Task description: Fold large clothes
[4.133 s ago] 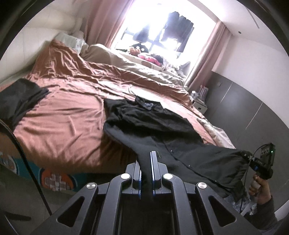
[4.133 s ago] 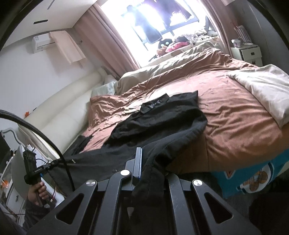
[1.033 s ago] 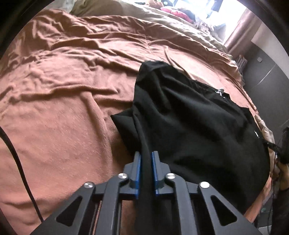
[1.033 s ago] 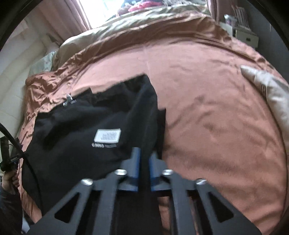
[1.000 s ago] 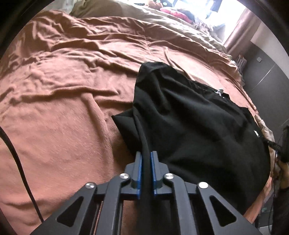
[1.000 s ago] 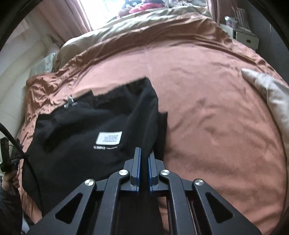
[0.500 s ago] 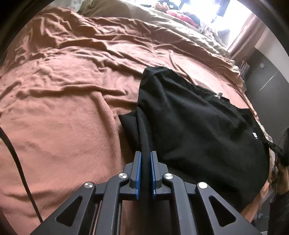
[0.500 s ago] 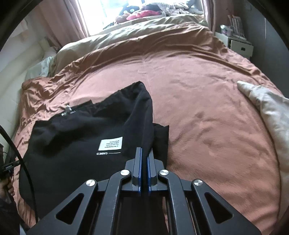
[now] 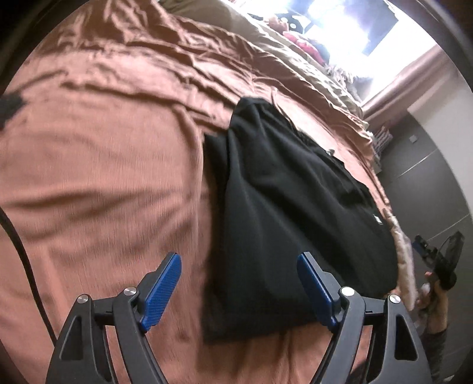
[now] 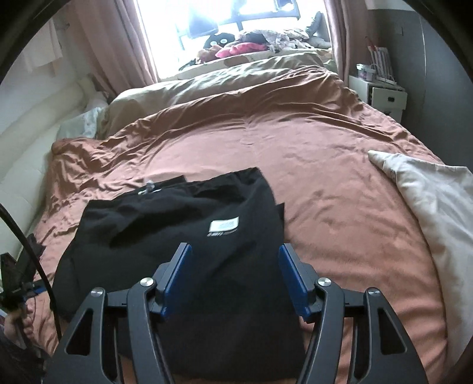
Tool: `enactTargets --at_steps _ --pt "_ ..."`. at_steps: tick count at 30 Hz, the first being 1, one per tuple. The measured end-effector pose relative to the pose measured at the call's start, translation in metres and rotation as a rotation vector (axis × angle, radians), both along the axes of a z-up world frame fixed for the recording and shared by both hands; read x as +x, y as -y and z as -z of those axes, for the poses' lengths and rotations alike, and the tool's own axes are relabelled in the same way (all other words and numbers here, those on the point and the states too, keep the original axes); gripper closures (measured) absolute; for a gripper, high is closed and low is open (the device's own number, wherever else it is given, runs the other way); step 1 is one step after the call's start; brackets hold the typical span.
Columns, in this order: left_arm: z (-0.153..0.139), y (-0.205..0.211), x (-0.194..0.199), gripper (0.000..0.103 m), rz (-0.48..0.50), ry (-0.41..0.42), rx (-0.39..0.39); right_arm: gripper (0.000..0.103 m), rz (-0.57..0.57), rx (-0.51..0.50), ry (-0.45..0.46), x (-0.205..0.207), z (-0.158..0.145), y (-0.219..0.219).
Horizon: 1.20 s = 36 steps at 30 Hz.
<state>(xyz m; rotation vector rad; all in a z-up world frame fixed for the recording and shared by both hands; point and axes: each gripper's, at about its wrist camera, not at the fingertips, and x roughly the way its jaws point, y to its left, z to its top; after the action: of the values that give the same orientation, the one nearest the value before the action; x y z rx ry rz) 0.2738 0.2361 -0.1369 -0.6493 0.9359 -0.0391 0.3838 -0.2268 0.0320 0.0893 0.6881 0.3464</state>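
Window (image 10: 236,14) glare blown out — left wrist view motion-blurred — fisheye edges dark, warped.

Bed: a wide bed (image 10: 325,153) under a rumpled rust-brown cover (image 9: 103,177), creased most toward the window end.
Black garment: a folded black garment (image 10: 177,236) lies flat on the cover near the front edge, a white label (image 10: 223,225) facing up and a small metal zip pull (image 10: 150,186) at its far edge.
Beige duvet: an olive-beige duvet (image 10: 224,76) is bunched across the far end below the window.
Cream cloth: a pale cream cloth (image 10: 428,201) lies over the right-hand edge, well apart from the garment.
Dark cloth: a corner of another dark cloth (image 9: 10,103) lies on the cover at the left edge, too little visible to identify.
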Motion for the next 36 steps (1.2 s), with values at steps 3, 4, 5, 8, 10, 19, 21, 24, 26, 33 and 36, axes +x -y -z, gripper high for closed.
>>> enactTargets --at_steps 3,4,5,8,10,19,21,24,26,33,36 --pt "0.010 0.001 -0.015 0.022 -0.019 -0.009 -0.071 0.044 -0.023 -0.034 0.016 -0.022 0.004 -0.010" --pt "0.012 0.002 -0.017 0.022 -0.020 -0.009 -0.083 0.044 -0.044 -0.025 0.007 -0.029 0.008 -0.014" --pt "0.014 0.003 -0.021 0.022 -0.022 -0.014 -0.101 0.044 -0.061 -0.018 -0.003 -0.032 0.009 -0.018" --pt "0.020 0.006 -0.027 0.022 -0.028 -0.021 -0.152 0.044 -0.099 -0.023 -0.023 -0.045 0.021 -0.033" --pt "0.022 0.008 -0.029 0.022 -0.036 -0.020 -0.171 0.044 -0.120 -0.018 -0.044 -0.050 0.031 -0.040" --pt "0.034 0.011 -0.017 0.022 -0.047 -0.020 -0.273 0.074 -0.230 0.018 -0.123 -0.062 0.057 -0.077" --pt "0.040 0.009 -0.012 0.022 -0.064 -0.016 -0.307 0.078 -0.259 0.009 -0.126 -0.062 0.057 -0.091" --pt "0.040 0.007 -0.008 0.033 -0.088 -0.004 -0.324 0.082 -0.283 -0.005 -0.129 -0.057 0.056 -0.110" --pt "0.039 0.005 -0.009 0.050 -0.110 -0.007 -0.315 0.083 -0.303 -0.015 -0.146 -0.052 0.060 -0.124" --pt "0.027 0.005 -0.022 0.073 -0.116 0.048 -0.303 0.083 -0.252 -0.129 -0.237 -0.015 0.096 -0.155" --pt "0.027 0.003 -0.025 0.074 -0.119 0.059 -0.308 0.083 -0.221 -0.138 -0.233 0.000 0.094 -0.157"
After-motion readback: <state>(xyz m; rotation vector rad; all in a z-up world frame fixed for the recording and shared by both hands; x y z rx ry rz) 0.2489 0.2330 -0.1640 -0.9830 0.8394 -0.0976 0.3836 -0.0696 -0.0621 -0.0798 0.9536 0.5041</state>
